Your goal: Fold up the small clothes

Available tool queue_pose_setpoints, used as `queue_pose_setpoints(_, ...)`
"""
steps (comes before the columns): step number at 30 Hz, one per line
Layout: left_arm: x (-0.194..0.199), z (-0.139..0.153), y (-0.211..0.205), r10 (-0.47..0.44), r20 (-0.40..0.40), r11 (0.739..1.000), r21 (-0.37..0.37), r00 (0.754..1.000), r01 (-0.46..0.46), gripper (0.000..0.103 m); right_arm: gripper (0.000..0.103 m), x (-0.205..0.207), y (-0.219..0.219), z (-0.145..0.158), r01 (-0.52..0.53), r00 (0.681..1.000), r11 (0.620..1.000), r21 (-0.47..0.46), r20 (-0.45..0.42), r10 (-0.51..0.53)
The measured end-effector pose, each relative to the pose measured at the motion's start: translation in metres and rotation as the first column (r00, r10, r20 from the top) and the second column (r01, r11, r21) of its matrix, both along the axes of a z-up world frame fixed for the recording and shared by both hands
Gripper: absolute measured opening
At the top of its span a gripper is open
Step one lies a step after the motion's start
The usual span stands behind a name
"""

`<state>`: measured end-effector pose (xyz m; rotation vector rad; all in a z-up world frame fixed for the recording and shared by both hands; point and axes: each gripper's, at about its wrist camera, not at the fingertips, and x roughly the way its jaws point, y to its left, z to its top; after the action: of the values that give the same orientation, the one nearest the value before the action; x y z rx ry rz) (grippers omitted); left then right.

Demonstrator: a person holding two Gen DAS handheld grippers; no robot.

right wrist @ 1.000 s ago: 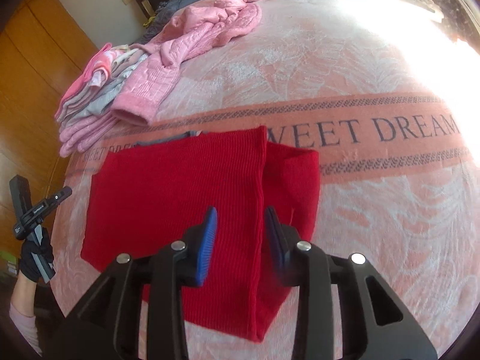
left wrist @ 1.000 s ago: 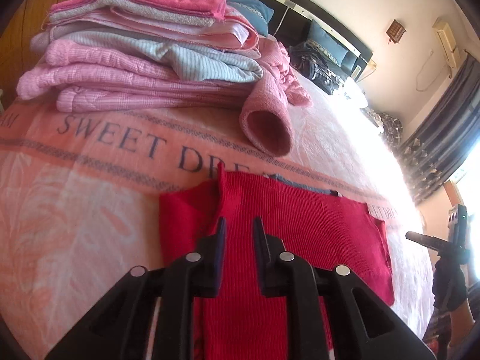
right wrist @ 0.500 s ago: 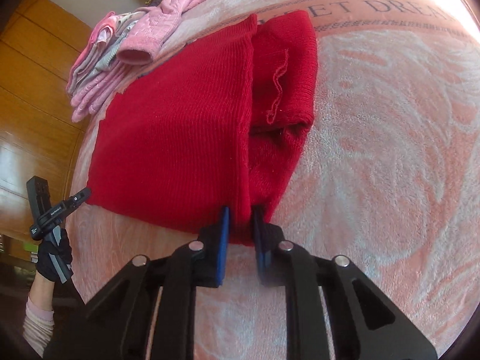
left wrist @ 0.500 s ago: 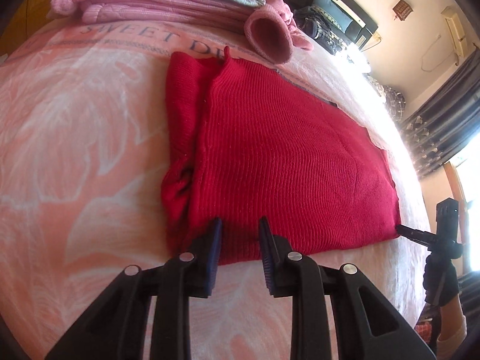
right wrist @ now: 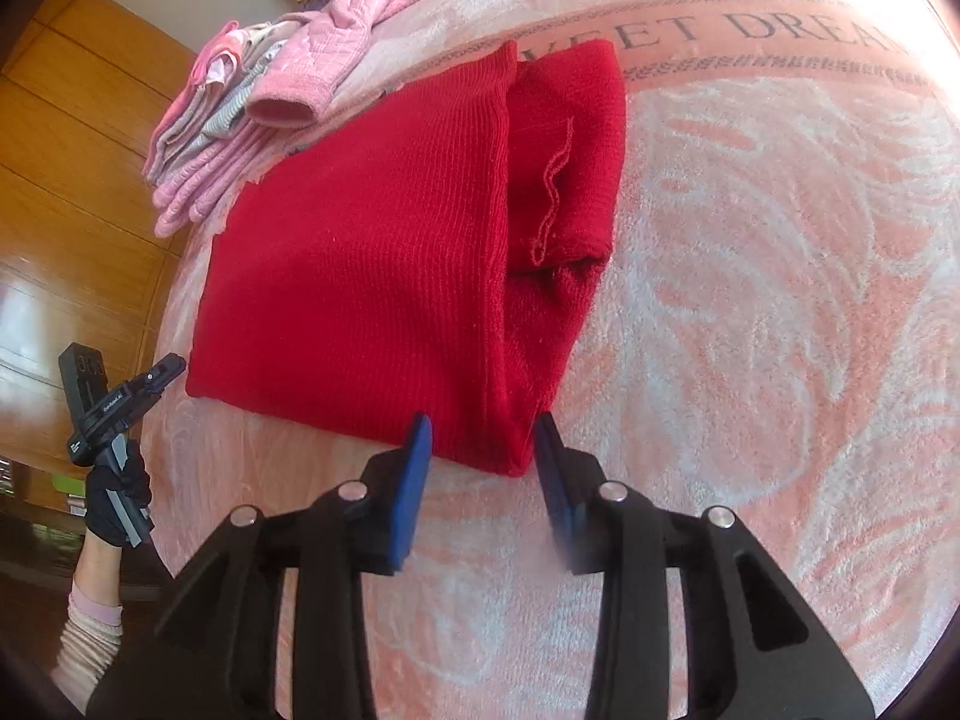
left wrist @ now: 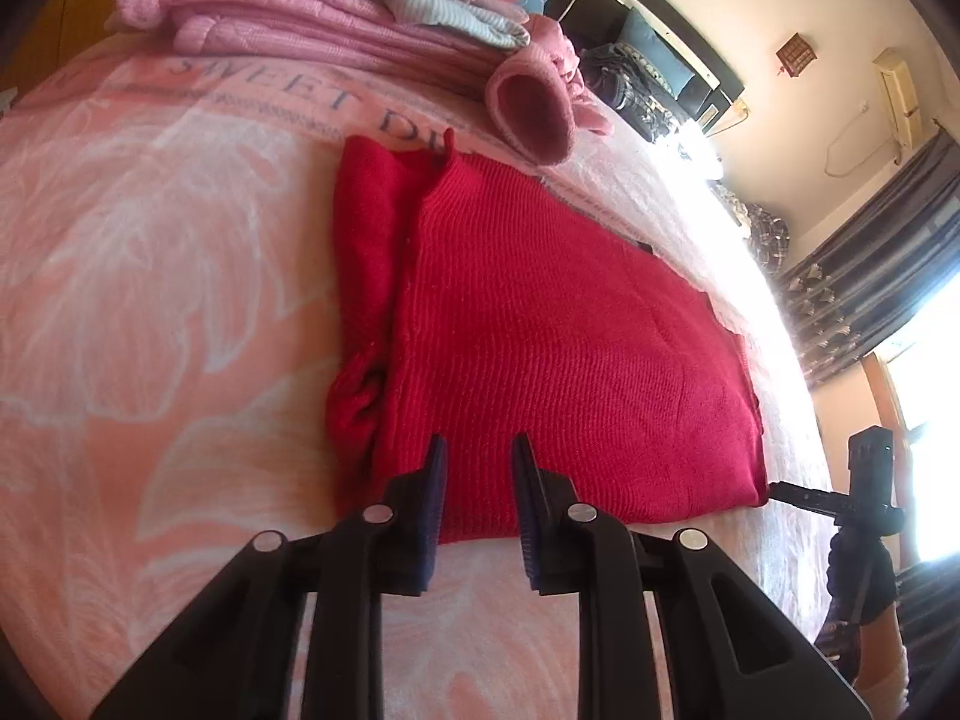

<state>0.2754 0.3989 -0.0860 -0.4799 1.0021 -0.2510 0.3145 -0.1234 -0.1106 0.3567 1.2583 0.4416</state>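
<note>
A red knit sweater (left wrist: 558, 348) lies folded flat on the pink blanket (left wrist: 150, 252), with a sleeve tucked under along its left side. My left gripper (left wrist: 478, 474) is open at the sweater's near edge, its fingers straddling the hem. In the right wrist view the same sweater (right wrist: 360, 252) shows its folded sleeve at the right. My right gripper (right wrist: 483, 438) is open, with the sweater's near corner lying loose between its blue pads (right wrist: 414, 468). Each view shows the other gripper at the opposite corner: the right one (left wrist: 864, 492) and the left one (right wrist: 114, 402).
A stack of folded pink and striped clothes (left wrist: 300, 18) sits at the back, with a pink sleeve cuff (left wrist: 534, 114) hanging toward the sweater. The same stack (right wrist: 210, 120) is near wooden wardrobe doors (right wrist: 60, 180). Dark clothes (left wrist: 630, 84) lie by the headboard. Curtains (left wrist: 870, 276) hang at the right.
Both grippers have drawn back from over the sweater to its near edge. The right gripper, nearly shut on the corner half a second ago, has opened and let the fabric lie.
</note>
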Motion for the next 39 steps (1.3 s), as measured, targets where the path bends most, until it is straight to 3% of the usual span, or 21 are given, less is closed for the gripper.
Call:
queue_pose_setpoints(5,0.019,0.013,-0.020,-0.021,0.036,0.999,-0.029,0.999,0.022,0.025,0.038,0.018,-0.021,0.003,0.080,0.997,0.992,0.098,-0.027,-0.077)
queue_pose_setpoints(9,0.038,-0.001,-0.043,-0.051,0.017,0.998,-0.040,0.999,0.052,0.025,0.044,0.030,-0.018,-0.015,0.081,0.993,0.990,0.117,-0.091,-0.070)
queue_pose_setpoints(17,0.052,-0.037,-0.050,-0.037,-0.039,0.996,-0.084,0.999,0.033,0.026,0.044,0.048,-0.015,-0.036,0.111,0.985,0.982,0.151,-0.146,-0.089)
queue_pose_setpoints(19,0.052,-0.040,-0.048,-0.035,-0.042,0.994,-0.100,0.998,0.030,0.025,0.035,0.051,-0.016,-0.038,0.125,0.984,0.977,0.175,-0.146,-0.100)
queue_pose_setpoints(21,0.052,-0.040,-0.048,-0.042,-0.042,0.995,-0.090,0.998,0.038,0.025,0.019,0.055,-0.016,-0.041,0.143,0.982,0.970,0.197,-0.152,-0.114)
queue_pose_setpoints(23,0.051,-0.040,-0.051,-0.053,-0.041,0.996,-0.069,0.998,0.050,0.025,0.014,0.055,-0.014,-0.044,0.155,0.980,0.966,0.205,-0.154,-0.125)
queue_pose_setpoints(39,0.052,-0.044,-0.051,-0.070,-0.028,0.996,-0.058,0.997,0.068,0.024,0.011,0.049,-0.007,-0.043,0.150,0.984,0.977,0.151,-0.122,-0.132)
